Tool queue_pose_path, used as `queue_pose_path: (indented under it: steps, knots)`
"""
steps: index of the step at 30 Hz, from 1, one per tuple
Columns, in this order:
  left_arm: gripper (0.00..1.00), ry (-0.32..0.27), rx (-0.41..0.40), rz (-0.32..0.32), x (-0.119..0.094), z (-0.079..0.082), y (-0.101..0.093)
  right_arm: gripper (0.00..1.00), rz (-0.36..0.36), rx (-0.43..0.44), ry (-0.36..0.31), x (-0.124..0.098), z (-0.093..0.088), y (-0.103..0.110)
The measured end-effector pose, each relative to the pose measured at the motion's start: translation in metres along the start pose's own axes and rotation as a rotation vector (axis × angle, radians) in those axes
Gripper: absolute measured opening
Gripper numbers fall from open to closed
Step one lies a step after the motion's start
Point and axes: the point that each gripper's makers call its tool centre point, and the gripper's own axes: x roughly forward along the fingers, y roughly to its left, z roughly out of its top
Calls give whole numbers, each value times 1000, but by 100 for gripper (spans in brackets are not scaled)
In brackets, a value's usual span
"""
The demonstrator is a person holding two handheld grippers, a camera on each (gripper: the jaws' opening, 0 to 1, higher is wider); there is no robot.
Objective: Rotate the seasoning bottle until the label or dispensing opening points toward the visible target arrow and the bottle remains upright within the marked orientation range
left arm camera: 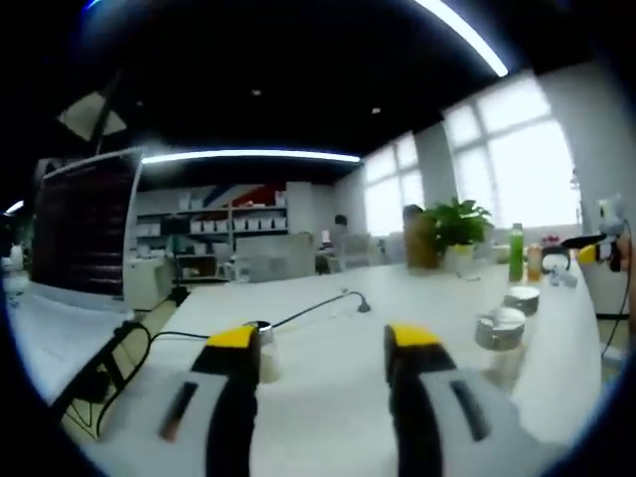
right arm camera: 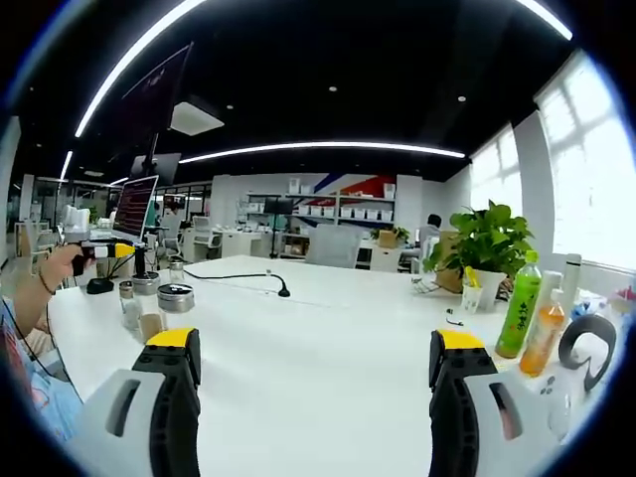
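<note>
Glass seasoning bottle (right arm camera: 130, 303) with a metal cap stands upright on the white table (right arm camera: 328, 338), in a small cluster at the left of the right gripper view. Beside it: a second small shaker (right arm camera: 150, 308) and a wider metal-lidded jar (right arm camera: 176, 298), all close together. Label direction cannot be read at this size; no arrow mark can be made out.

In the left gripper view the same lidded jars (left arm camera: 500, 330) appear at the right on the table, and a small jar (left arm camera: 264, 350) sits just beyond the left finger tip, apart from it.

Left gripper (left arm camera: 323, 343): fingers spread wide, nothing between them. Right gripper (right arm camera: 316, 348): fingers spread wide, nothing between them, hanging over bare table, well apart from the bottle cluster.

Further out: black cable (right arm camera: 243, 276) across the table middle; green drink bottle (right arm camera: 520, 306) and amber bottle (right arm camera: 543, 336) near the right edge; potted plant (right arm camera: 484, 243) behind them. A hand (right arm camera: 62, 266) at far left holds the other gripper near the cluster. Shelving along the back wall.
</note>
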Motion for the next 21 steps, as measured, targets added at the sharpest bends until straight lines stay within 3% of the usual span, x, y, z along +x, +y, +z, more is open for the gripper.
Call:
queue_pose_path:
  steps: [6,11,14,17,21]
  knots:
    - [53,37,5,19,27,-18,13,99,-2,-4,0,-1,1,0]
    - [53,25,8,30,49,-28,22,99,-3,-7,3,-1,1,-1]
    - [52,70,-30,31,60,-41,28,99,-2,-12,1,-2,2,0]
    - [52,31,21,52,72,-40,36,99,-2,-13,2,-1,1,-1]
    - [52,44,-26,58,88,-51,44,99,-1,-13,7,-1,1,-1]
